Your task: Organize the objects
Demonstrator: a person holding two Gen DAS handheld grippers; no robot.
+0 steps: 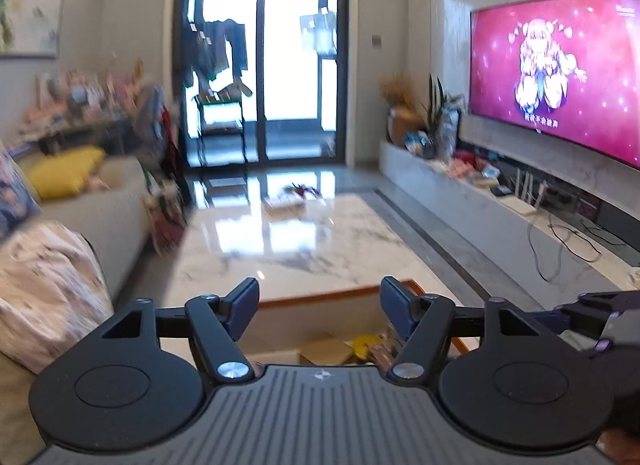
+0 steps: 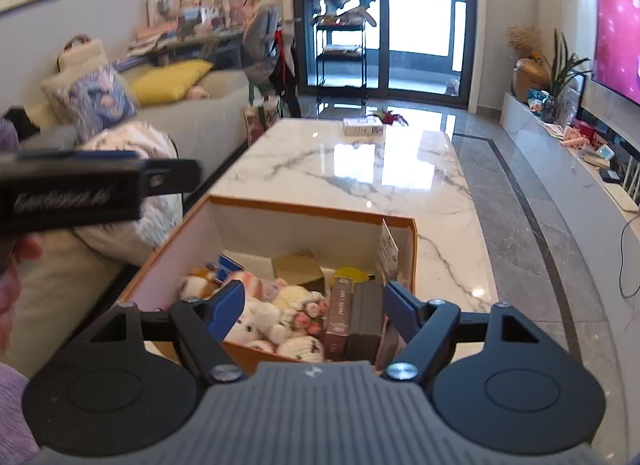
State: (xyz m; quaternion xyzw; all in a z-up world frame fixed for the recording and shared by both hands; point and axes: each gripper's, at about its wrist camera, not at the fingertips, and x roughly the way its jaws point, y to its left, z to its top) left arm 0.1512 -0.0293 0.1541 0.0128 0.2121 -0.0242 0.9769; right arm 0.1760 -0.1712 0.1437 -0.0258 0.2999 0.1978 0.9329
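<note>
Box (image 2: 280, 205), near end of table (image 2: 360, 169): toys (image 2: 276, 317) and books (image 2: 352, 317) gathered inside for tidiness. My left tongs (image 1: 319, 305) and right tongs (image 2: 314, 309) above box, both wide, empty.

A long marble table (image 2: 360, 169) runs down the room toward dark-framed glass doors (image 1: 262, 65) blazing with daylight. A grey sofa (image 2: 192, 121) with a yellow cushion (image 2: 170, 81) lines the left wall; a wide television (image 1: 556, 81) glows pink on the right above a low marble bench (image 1: 480, 201). The floor (image 2: 520, 225) shines.
</note>
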